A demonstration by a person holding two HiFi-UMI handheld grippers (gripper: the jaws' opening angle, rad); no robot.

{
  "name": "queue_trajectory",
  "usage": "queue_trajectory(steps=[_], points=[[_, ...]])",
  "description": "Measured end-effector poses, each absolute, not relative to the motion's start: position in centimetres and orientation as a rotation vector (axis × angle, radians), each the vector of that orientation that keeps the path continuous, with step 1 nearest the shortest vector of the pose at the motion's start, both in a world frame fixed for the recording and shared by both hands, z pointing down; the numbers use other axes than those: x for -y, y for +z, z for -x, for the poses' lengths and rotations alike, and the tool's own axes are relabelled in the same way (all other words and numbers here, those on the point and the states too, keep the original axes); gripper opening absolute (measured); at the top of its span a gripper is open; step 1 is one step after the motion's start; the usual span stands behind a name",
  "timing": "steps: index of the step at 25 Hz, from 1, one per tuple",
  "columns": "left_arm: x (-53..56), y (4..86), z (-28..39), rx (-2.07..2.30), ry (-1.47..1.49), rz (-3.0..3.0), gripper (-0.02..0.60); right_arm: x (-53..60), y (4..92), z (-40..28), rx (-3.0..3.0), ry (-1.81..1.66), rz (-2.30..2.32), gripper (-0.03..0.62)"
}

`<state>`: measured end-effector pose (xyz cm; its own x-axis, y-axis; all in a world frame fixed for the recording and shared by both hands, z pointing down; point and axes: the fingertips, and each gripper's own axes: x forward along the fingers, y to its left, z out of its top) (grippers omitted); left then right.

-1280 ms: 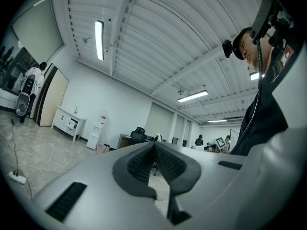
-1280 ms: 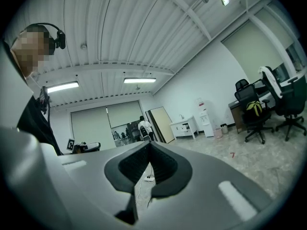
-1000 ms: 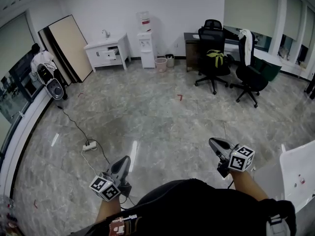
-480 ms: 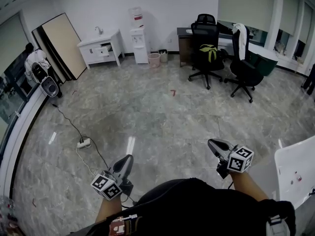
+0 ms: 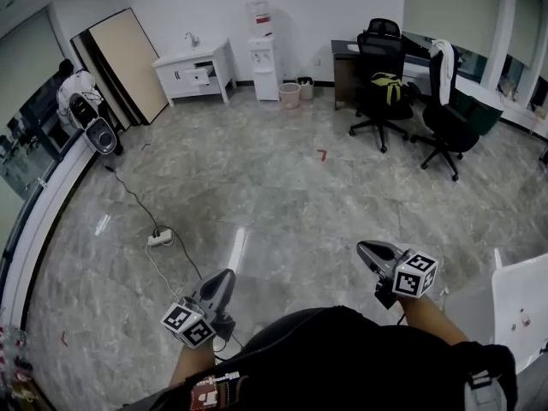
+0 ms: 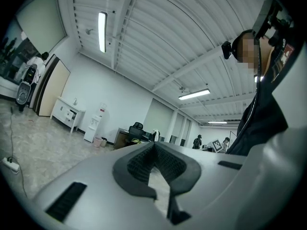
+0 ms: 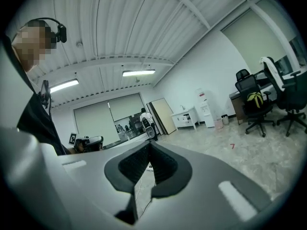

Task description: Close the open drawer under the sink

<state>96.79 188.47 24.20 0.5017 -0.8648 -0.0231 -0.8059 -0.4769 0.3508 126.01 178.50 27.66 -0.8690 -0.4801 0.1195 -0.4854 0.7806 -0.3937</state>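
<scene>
Head view looks steeply down over a wide marble-patterned floor, and the job sits at its far side. The white sink cabinet stands on legs against the back wall, between a leaning board and a water dispenser. I am well apart from it, with bare floor between us.

The open drawer is in the cabinet's front, toward its right end and just under the top, and it is pulled out toward the room. I judge it a light, stiff box on runners, with a smooth painted front that hard tips could skate across. It should need no grip. I would set closed tips flat against the middle of the front panel and push straight in, because an off-centre push may skew it on its runners. A cabinet on legs may also be light enough to shift, so a steady push looks safer than a shove. From here I cannot make out a handle.

The left tongs are closed tip to tip with nothing between them. The right tongs are likewise closed and empty. Both are held low near my body, pointing roughly level.

For writing, each cube carries only black-and-white square markers. The dispenser bottle has a red label too small to read, and I can read no brand anywhere.
</scene>
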Motion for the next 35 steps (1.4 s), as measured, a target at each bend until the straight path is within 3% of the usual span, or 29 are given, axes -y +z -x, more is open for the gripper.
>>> queue_trajectory(steps=[18,25,35], points=[[-183.3,22.6,-68.7,1.493,-0.346,-2.456,0.001,-171.2,23.5,-99.4,2.984,0.532,-0.789,0.002],[-180.6,25.0,-65.1,1.472,-0.376,-2.406,0.002,-168.1,24.3,-95.5,2.954,0.538,-0.776,0.002],[-173.0,24.7,-66.5,1.578,-0.318,-2.358,0.0,-158.4,25.4,-95.9,2.983,0.591,-0.674,0.002]])
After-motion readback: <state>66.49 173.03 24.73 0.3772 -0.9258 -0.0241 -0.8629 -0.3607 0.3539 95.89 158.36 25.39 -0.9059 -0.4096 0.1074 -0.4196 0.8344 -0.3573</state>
